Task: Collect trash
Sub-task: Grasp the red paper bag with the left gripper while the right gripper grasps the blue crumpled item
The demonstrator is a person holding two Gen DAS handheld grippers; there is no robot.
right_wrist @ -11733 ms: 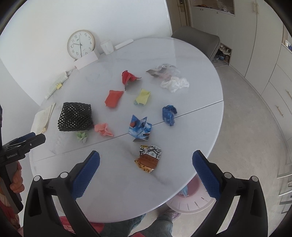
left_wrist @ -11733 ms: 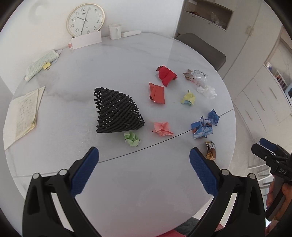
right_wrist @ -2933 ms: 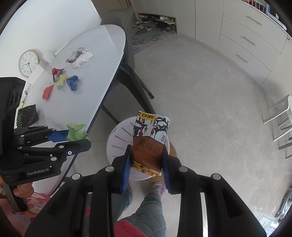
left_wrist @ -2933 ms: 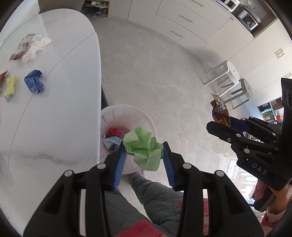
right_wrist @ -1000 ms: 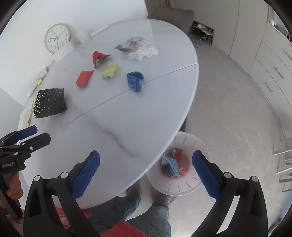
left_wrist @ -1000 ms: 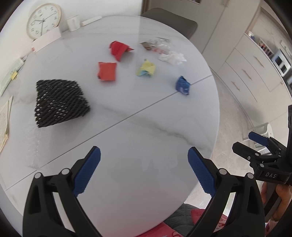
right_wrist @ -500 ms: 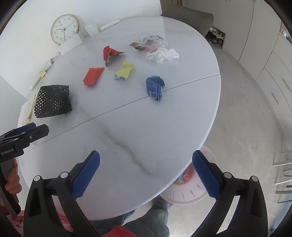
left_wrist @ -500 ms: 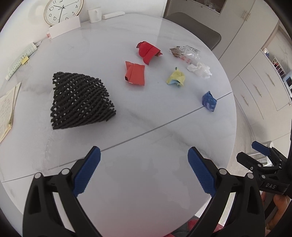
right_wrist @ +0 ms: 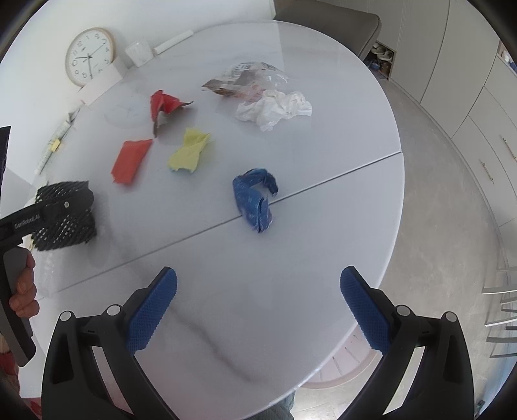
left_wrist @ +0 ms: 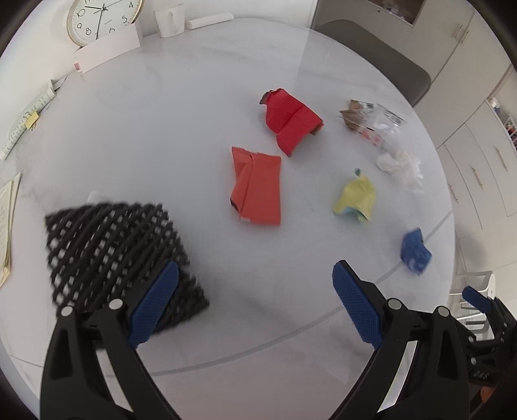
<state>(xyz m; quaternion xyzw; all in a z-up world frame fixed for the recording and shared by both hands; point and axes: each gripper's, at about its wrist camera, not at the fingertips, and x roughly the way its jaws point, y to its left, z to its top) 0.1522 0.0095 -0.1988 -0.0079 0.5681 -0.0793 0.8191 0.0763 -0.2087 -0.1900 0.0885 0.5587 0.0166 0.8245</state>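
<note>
Trash lies scattered on the round white table [left_wrist: 181, 106]. An orange folded paper [left_wrist: 257, 185] sits ahead of my open left gripper [left_wrist: 255, 300], with a red paper [left_wrist: 290, 121] beyond it and a yellow wad [left_wrist: 355, 200] to the right. A crumpled blue piece [right_wrist: 253, 198] lies on the table seam, straight ahead of my open right gripper [right_wrist: 258, 307]. The orange paper [right_wrist: 131, 161], yellow wad [right_wrist: 190, 150], red paper [right_wrist: 163, 105], white tissue [right_wrist: 274, 108] and clear wrapper [right_wrist: 248, 77] lie farther back. Both grippers are empty.
A black mesh sleeve [left_wrist: 110, 255] lies by the left gripper's left finger. A clock [left_wrist: 100, 19], a white cup [left_wrist: 169, 21] and papers [left_wrist: 6, 223] line the far and left edges. A pink-white bin [right_wrist: 342, 368] peeks from under the near table rim. A grey chair [right_wrist: 326, 16] stands behind.
Both grippers have moved forward and lower over the table, so the trash looks nearer. The left one now reaches the mesh sleeve's edge. Both stay open and empty.
</note>
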